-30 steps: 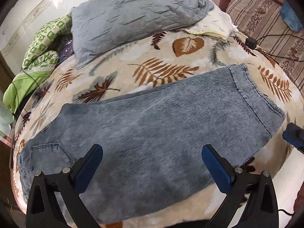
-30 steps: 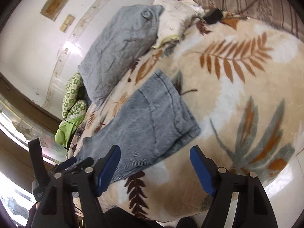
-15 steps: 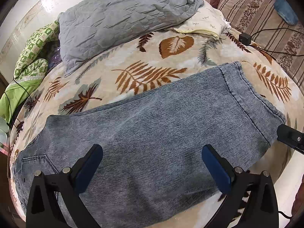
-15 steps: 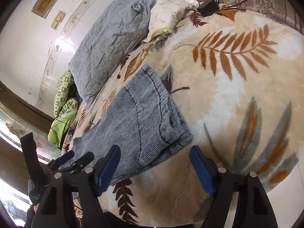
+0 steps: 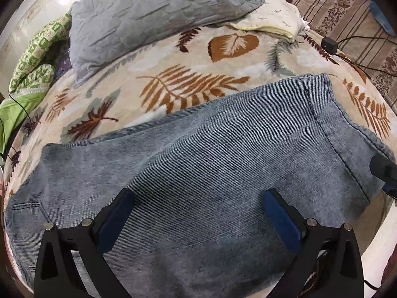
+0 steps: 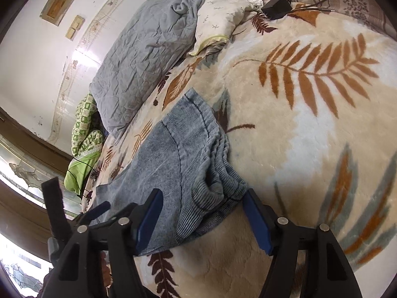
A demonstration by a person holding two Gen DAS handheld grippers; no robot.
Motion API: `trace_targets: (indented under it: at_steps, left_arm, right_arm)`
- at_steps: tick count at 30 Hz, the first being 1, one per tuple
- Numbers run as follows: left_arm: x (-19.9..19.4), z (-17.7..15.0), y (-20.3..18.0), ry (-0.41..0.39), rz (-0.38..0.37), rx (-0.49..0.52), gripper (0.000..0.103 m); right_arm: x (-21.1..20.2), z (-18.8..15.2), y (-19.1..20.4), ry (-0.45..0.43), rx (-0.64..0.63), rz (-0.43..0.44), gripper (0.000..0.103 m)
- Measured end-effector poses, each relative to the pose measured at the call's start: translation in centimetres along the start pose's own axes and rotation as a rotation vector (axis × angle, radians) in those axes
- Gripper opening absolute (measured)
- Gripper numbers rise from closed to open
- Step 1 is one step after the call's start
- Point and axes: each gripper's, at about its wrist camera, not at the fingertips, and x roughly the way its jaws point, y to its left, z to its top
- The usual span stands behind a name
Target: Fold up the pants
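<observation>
Blue-grey denim pants (image 5: 211, 173) lie folded lengthwise on a leaf-patterned blanket (image 5: 173, 57), waist at the left, leg hems at the right. My left gripper (image 5: 198, 213) is open and empty, low over the middle of the pants. My right gripper (image 6: 202, 213) is open and empty, its jaws on either side of the stacked leg hems (image 6: 218, 186). The pants also show in the right wrist view (image 6: 173, 159). The left gripper shows at the right wrist view's lower left (image 6: 74, 213).
A grey pillow (image 5: 153, 15) and a cream pillow (image 5: 270, 19) lie at the head of the bed. Green bedding (image 5: 32, 64) is bunched at the left. A black charger with cables (image 5: 328, 46) lies near a striped cushion (image 5: 347, 17). The bed edge is close in front.
Both grippers have moved forward and lower toward the pants. The right gripper's jaws now straddle the leg hems. Both stay open.
</observation>
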Motion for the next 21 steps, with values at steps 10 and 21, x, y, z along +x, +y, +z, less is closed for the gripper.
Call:
trace_targets:
  at_steps: [10,21]
  left_arm:
    - [1.2,1.6,0.1,0.063,-0.042,-0.033,0.103]
    - [-2.1,-2.1,7.3,-0.007,0.175,-0.08,0.103]
  right_arm:
    - [0.5,1.7,-0.3,0.016,0.017,0.016,0.068]
    - [-2.4,4.2,0.7,-0.022,-0.05,-0.021,0.068]
